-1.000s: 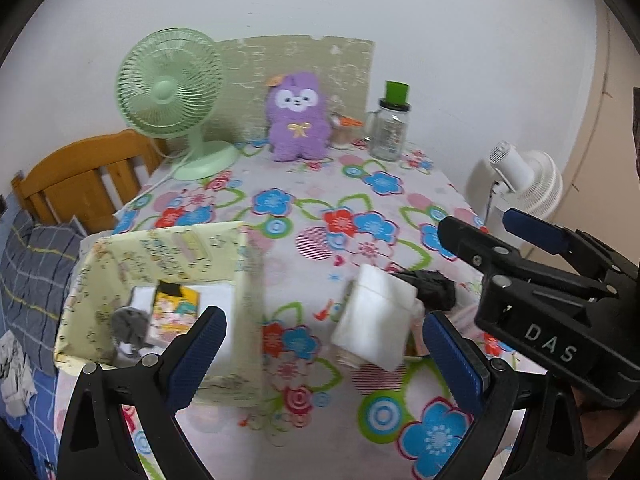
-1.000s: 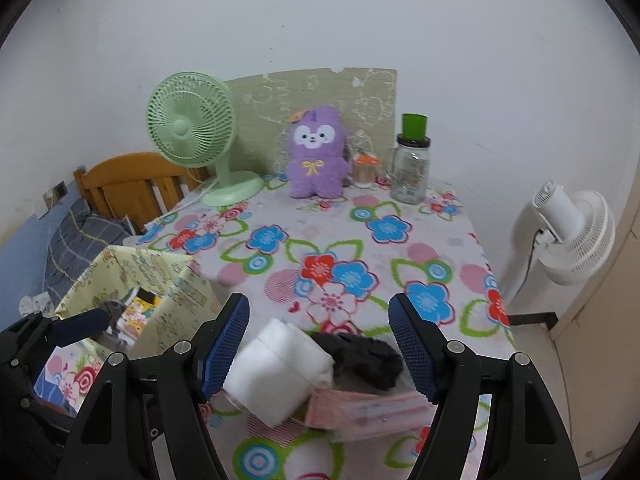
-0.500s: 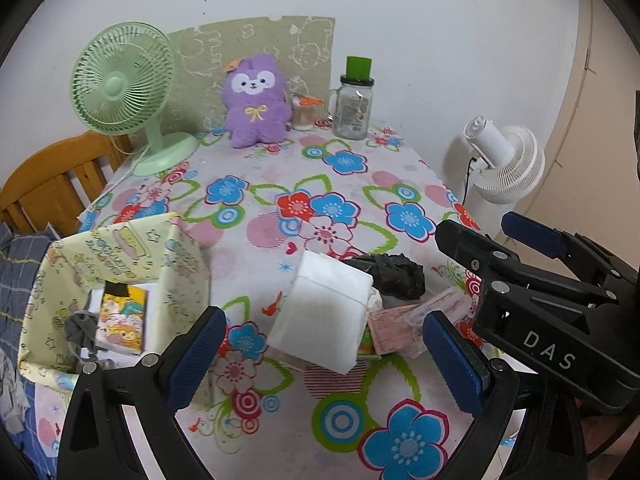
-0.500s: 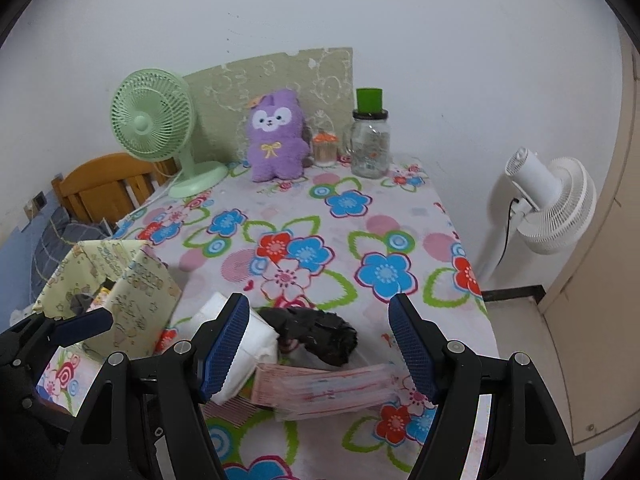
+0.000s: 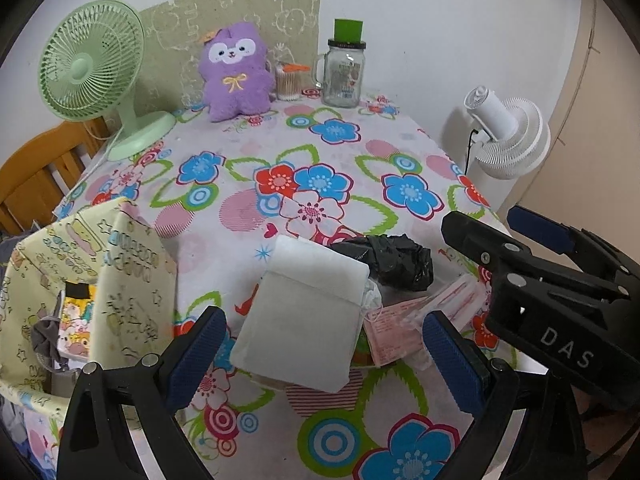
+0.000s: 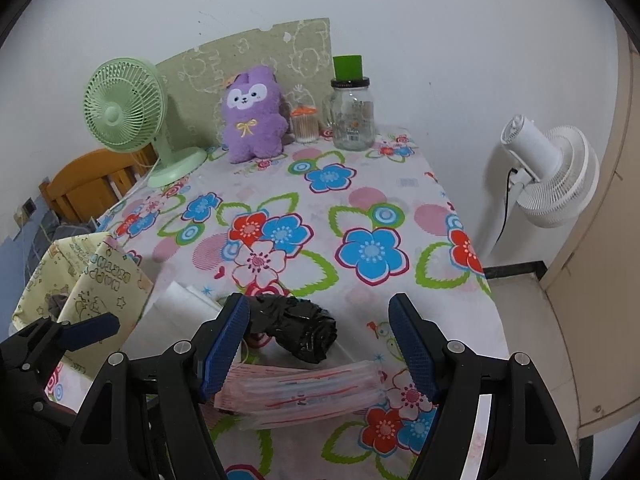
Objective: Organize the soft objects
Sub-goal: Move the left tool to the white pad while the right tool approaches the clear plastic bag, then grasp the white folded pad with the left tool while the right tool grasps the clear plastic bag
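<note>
Flowered cloth covers the bench (image 5: 328, 148), whose middle lies bare up to one purple plush (image 5: 236, 76), one green fan (image 5: 90, 72) and one jar (image 5: 343, 76) at upper frame. Low centre sit one white pack (image 5: 304, 316), one black bundle (image 6: 296, 328) and one pink packet (image 6: 304, 396); one yellow bag (image 5: 120, 280) stands lower left. Left hand-held gripper (image 5: 320, 356) and right hand-held gripper (image 6: 320, 348) both gape apart, holding nothing.

Tablecloth (image 5: 320, 152): white, printed with blue, red and pink flowers and green leaf outlines
White packet (image 5: 304, 316): plain white
Bag roll (image 6: 296, 328): glossy black
Pink pack (image 6: 304, 392): pale pink with red print
Storage box (image 5: 120, 280): pale yellow with cartoon doodles (line drawings)
Plush toy (image 5: 236, 72): purple, white face, yellow bow
Desk fan (image 5: 90, 72): mint green
Gripper pads (image 5: 196, 356): blue on black frames
</note>
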`<state>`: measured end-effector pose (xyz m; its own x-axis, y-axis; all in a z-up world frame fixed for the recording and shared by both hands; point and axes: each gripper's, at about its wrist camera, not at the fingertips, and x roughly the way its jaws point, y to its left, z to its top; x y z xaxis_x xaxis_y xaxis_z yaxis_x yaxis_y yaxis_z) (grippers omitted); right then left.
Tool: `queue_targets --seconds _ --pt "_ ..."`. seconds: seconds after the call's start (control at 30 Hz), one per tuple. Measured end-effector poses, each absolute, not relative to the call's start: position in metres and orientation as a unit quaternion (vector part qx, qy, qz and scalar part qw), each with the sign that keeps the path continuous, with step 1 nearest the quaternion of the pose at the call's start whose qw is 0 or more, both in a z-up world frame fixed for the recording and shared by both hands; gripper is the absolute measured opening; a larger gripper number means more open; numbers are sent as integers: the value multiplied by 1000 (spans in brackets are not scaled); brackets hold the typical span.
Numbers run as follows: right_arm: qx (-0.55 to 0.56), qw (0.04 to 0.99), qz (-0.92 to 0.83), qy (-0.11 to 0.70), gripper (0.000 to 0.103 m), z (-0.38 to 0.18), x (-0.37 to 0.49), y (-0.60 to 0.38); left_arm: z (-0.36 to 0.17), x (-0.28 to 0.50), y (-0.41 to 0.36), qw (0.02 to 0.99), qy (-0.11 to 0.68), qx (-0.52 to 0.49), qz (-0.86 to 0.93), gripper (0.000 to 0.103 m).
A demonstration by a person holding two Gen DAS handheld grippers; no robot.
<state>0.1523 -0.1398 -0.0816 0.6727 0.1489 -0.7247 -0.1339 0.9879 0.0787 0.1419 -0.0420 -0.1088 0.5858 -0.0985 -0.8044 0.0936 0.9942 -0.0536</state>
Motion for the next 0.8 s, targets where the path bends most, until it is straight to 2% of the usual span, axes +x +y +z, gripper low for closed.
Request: queue_targets --seconds 0.67,0.8 --pt "23 900 63 431 75 -116 162 -152 -143 166 -40 872 485 -8 -59 99" --pt "23 898 62 434 75 -120 162 -152 -146 167 -36 871 488 -17 -60 91"
